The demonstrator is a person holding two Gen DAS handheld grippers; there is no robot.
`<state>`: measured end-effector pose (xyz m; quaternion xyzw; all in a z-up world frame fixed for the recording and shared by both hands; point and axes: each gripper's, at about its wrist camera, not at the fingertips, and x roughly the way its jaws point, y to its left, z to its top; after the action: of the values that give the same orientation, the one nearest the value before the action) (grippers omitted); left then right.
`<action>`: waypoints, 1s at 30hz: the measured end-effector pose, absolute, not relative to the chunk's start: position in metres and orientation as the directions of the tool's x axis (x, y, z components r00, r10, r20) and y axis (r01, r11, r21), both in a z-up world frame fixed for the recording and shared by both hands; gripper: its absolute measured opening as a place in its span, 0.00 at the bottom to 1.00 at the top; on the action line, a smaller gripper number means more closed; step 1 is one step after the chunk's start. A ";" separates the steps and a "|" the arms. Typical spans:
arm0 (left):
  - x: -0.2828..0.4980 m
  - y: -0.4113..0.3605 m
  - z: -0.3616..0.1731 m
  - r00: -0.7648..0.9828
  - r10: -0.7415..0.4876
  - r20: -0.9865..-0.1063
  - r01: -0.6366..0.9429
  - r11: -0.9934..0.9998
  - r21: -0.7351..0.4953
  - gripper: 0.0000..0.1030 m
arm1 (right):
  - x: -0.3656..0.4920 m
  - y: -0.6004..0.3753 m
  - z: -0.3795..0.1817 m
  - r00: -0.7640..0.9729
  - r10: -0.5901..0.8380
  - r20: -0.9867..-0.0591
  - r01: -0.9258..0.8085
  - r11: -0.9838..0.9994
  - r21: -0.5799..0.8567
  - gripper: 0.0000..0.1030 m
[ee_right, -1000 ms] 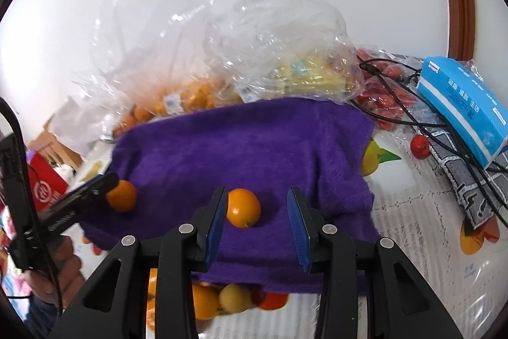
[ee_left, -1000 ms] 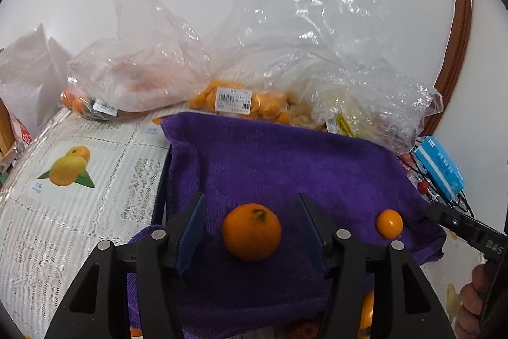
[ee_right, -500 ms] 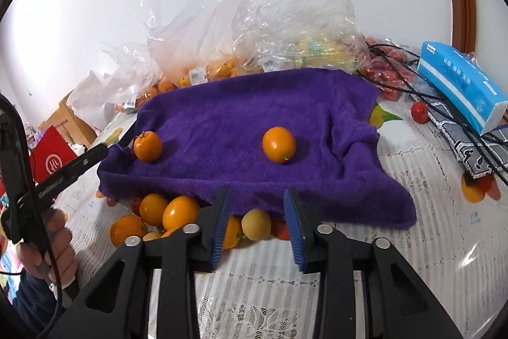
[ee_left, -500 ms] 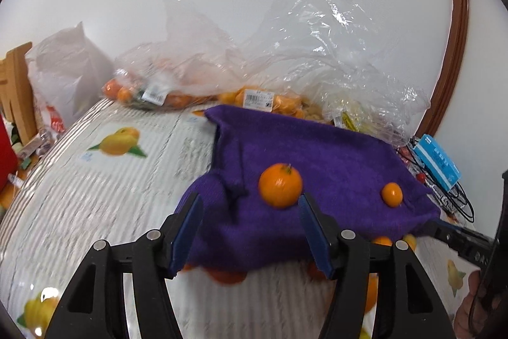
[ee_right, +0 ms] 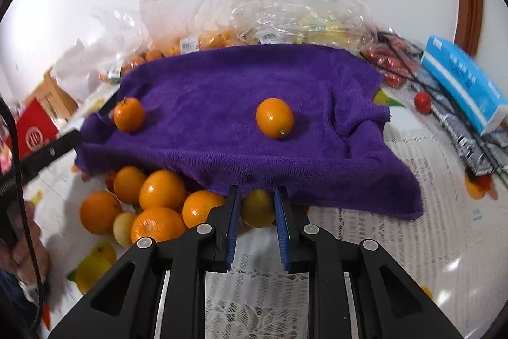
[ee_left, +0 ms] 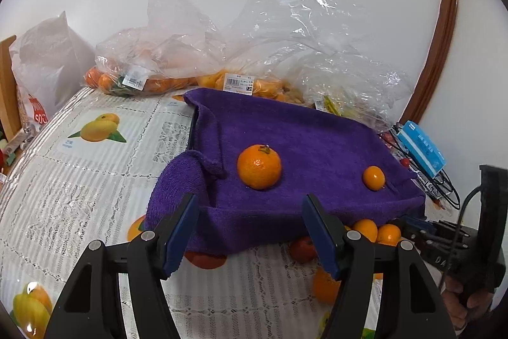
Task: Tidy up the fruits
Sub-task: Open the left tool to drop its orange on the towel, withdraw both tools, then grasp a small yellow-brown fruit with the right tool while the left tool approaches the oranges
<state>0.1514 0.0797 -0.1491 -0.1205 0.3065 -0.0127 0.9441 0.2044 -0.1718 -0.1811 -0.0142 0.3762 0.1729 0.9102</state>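
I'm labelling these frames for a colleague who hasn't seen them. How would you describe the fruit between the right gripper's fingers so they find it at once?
Find the purple towel draped over the table. Under its near edge lies a heap of oranges. At the heap's right end, the right gripper is shut on a yellowish-green fruit, duller than its bright orange neighbours.

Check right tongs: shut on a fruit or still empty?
Shut on a fruit. In the right wrist view the right tongs have both blue pads against a small yellowish fruit at the purple towel's front edge.
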 end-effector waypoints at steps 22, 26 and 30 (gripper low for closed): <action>0.141 0.053 -0.143 0.797 -0.258 -0.546 0.141 0.959 -0.247 0.63 | 0.194 -0.180 -0.166 0.716 0.329 -0.616 -0.339 0.935 0.105 0.23; 0.140 0.033 -0.152 0.749 -0.293 -0.594 0.204 0.955 -0.214 0.63 | 0.192 -0.186 -0.161 0.730 0.332 -0.598 -0.331 0.937 0.116 0.23; 0.137 0.022 -0.157 0.717 -0.320 -0.620 0.238 0.948 -0.214 0.63 | 0.187 -0.194 -0.155 0.747 0.341 -0.571 -0.323 0.937 0.136 0.23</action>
<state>0.1365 0.0222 -0.1573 -0.0593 0.3448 -0.1508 0.9246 0.1873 -0.1940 -0.1552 0.0144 0.3084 0.1775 0.9344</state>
